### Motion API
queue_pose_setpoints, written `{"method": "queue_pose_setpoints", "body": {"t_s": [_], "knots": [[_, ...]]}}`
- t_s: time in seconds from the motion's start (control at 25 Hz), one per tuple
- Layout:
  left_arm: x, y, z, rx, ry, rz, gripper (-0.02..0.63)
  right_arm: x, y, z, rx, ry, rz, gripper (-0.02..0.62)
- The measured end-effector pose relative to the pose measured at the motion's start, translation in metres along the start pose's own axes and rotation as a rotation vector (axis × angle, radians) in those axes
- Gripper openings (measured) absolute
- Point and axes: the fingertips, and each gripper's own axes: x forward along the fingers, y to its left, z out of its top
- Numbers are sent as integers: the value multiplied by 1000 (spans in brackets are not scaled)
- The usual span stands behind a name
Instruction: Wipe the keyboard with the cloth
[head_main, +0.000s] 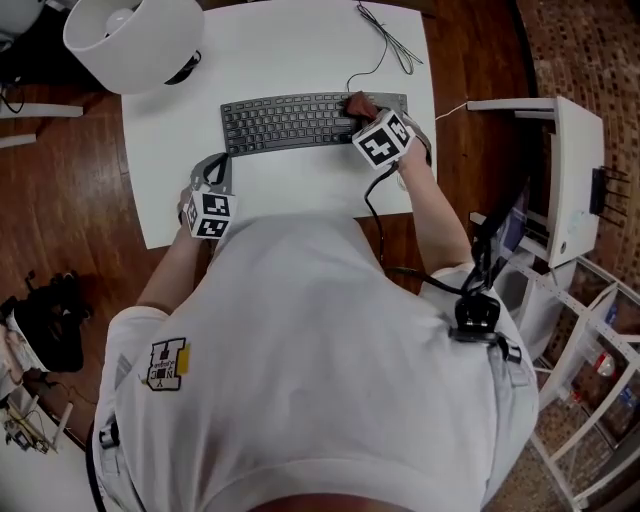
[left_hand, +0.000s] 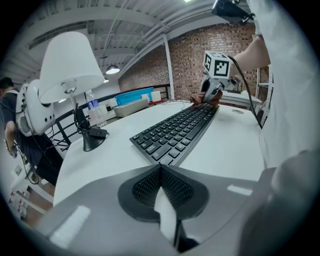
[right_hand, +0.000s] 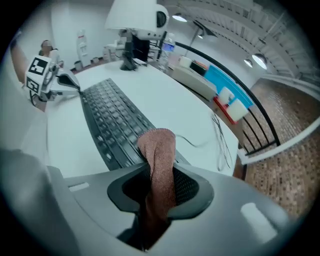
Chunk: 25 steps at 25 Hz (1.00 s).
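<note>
Right gripper (right_hand: 160, 187): jaws narrowed and clamped on a bunched fold of the brown cloth (right_hand: 159, 155), whose free end sticks out past the tips over the right end of the black keyboard (head_main: 290, 122) (contact with the keys likely, not certain). Cloth judged soft, light and limp, so the deep grip on the bunch looks right; a loose edge would flop and snag on key edges. Keyboard lies across the middle of the white desk (head_main: 300, 185), nearer its far edge; it is flat and probably light, so it may skate under a firm wipe. Left gripper (left_hand: 161, 192): jaws together, nothing held, at the near left edge just off the keyboard's left end, well placed to steady it. White lamp (head_main: 135, 40) stands at the far left corner, and a thin cable (head_main: 385, 40) trails to the far right edge; both are clear of the wipe path.
</note>
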Motion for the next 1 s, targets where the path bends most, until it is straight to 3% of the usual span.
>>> {"method": "queue_pose_setpoints", "body": {"t_s": [0.16, 0.24, 0.36, 0.44, 0.68, 1.0], "knots": [[1, 0, -1, -14, -11, 2, 0, -4, 110, 100, -226, -148, 143, 101], [2, -1, -1, -19, -11, 0, 0, -7, 159, 142, -378, -195, 176, 101], [4, -3, 0, -19, -11, -6, 0, -4, 206, 179, -568, -218, 180, 101], [5, -3, 1, -13, -9, -11, 0, 3, 221, 187, -638, -206, 176, 101], [-1, -1, 1, -4, -12, -18, 0, 7, 217, 179, -636, -177, 170, 101], [1, 0, 0, -2, -8, -18, 0, 12, 157, 123, -509, -92, 124, 101]]}}
